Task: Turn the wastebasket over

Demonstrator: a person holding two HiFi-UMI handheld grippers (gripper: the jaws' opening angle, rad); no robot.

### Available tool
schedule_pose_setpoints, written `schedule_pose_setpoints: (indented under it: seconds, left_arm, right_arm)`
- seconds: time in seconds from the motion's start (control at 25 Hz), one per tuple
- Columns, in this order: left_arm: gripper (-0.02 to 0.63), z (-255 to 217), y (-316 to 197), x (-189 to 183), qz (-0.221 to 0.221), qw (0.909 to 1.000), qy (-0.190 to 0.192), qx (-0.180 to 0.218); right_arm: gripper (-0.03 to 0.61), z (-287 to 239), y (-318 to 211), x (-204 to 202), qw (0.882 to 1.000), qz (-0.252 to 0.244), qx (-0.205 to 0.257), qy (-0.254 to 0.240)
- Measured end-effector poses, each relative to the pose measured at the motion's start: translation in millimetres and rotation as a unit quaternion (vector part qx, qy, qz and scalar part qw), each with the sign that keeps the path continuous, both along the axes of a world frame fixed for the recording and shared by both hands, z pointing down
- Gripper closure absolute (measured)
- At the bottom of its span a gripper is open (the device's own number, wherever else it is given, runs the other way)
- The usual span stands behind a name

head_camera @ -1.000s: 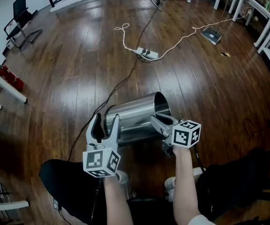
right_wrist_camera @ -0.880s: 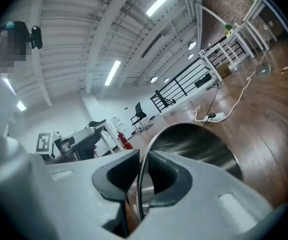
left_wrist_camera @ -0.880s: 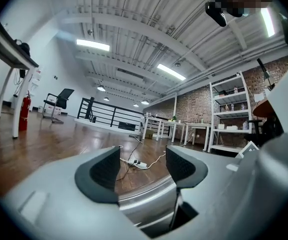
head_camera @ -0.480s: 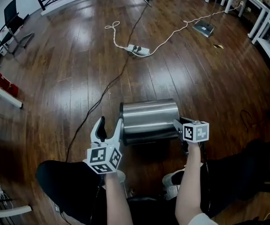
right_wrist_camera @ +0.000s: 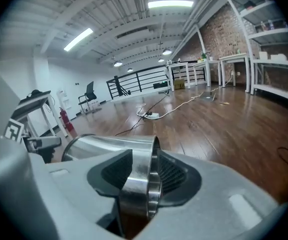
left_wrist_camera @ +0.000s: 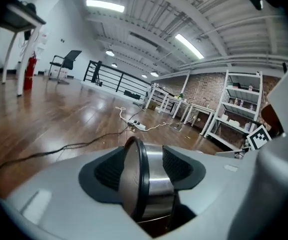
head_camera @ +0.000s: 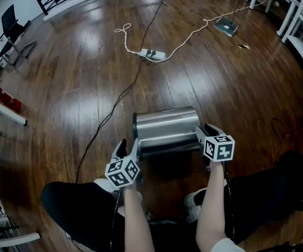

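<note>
The wastebasket (head_camera: 167,127), a shiny steel cylinder, lies on its side across the wooden floor just in front of the person's legs. Its black-rimmed base (left_wrist_camera: 134,174) points left and its open mouth (right_wrist_camera: 151,184) points right. My left gripper (head_camera: 128,146) is at the base end, its jaws closing with the base rim between the pads (left_wrist_camera: 109,171) and a gap still visible. My right gripper (head_camera: 206,133) straddles the mouth's thin wall, one pad (right_wrist_camera: 116,171) outside and one inside. Its jaws are opening and no longer pinch the wall.
A black cable (head_camera: 109,121) runs up the floor from the basket's left side. A white power strip (head_camera: 152,53) with its cord lies further out. A chair (head_camera: 12,28) and a red extinguisher (head_camera: 4,98) stand at the left. White table legs (head_camera: 293,14) line the right.
The basket went from tilted, hanging from the right gripper, to lying level across the floor. The left gripper dropped to its base end. The right gripper's jaws spread on the rim.
</note>
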State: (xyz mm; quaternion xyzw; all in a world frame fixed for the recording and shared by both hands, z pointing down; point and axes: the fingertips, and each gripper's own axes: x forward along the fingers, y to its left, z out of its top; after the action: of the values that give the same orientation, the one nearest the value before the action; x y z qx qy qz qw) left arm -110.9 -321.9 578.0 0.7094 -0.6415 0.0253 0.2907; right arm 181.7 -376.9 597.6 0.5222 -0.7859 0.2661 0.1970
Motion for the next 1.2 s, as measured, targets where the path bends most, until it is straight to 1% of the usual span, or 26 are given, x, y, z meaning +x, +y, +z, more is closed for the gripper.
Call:
schedule_pose_setpoints:
  seconds: [0.12,0.16,0.2,0.24,0.32,0.4,0.48,0.52,0.56,0.68,0.8,0.84,0.88,0.96,1.04,1.12,1.2]
  left_arm:
    - [0.367,21,1,4,-0.003,0.9991,0.04,-0.014]
    - [0.387,26,2,8,0.003,0.9987,0.047,-0.018]
    - [0.442,31,2,12,0.012,0.9985,0.048,-0.023]
    - [0.479,35,3,16,0.02,0.9984,0.047,-0.026]
    - [0.492,38,3,19,0.023,0.9981,0.054,-0.02]
    - [0.499,39,2,16,0.016,0.9959,0.089,-0.008]
    - [0.515,40,3,14,0.017,0.9902,0.139,-0.003]
    - [0.522,41,3,13,0.021,0.9876,0.155,-0.004]
    - [0.525,42,4,14,0.026,0.9865,0.162,-0.007]
    - [0.534,39,6,13,0.051,0.9875,0.148,-0.013]
    - [0.54,22,3,1,0.055,0.9882,0.143,0.001]
    - [0.541,13,1,-4,0.053,0.9895,0.134,0.006]
    - [0.543,2,0,-9,0.053,0.9917,0.116,0.008]
    - [0.543,-21,-3,-16,0.061,0.9962,0.061,0.007]
    - [0.543,-46,-7,-16,0.079,0.9969,-0.002,0.007]
    - [0.543,-67,-11,-9,0.106,0.9922,-0.065,0.009]
    - [0.543,-82,-13,5,0.143,0.9814,-0.127,0.013]
  right_arm:
    - [0.443,2,-1,-1,1.0,0.0,-0.006,-0.014]
    - [0.443,5,1,-1,1.0,0.0,-0.013,-0.018]
    - [0.443,9,4,-3,1.0,0.001,-0.019,-0.022]
    - [0.443,13,6,-4,0.999,0.001,-0.024,-0.023]
    - [0.443,22,10,-6,0.999,0.0,-0.034,-0.02]
    - [0.468,27,11,-8,0.999,0.001,-0.04,-0.021]
    - [0.474,28,12,-7,0.999,-0.001,-0.047,-0.025]
    - [0.476,28,12,-6,0.998,-0.004,-0.053,-0.024]
    - [0.479,28,13,-5,0.998,-0.006,-0.059,-0.023]
    - [0.489,28,14,-6,0.998,0.005,-0.062,-0.029]
    - [0.488,24,11,-18,0.998,0.008,-0.051,-0.045]
    - [0.488,23,11,-24,0.997,0.005,-0.05,-0.057]
    - [0.486,23,11,-31,0.996,0.001,-0.052,-0.071]
    - [0.485,25,13,-43,0.993,-0.001,-0.059,-0.099]
    - [0.485,34,16,-52,0.987,0.007,-0.073,-0.14]
    - [0.483,51,22,-62,0.975,0.025,-0.097,-0.198]
    - [0.483,71,29,-71,0.964,0.039,-0.121,-0.235]
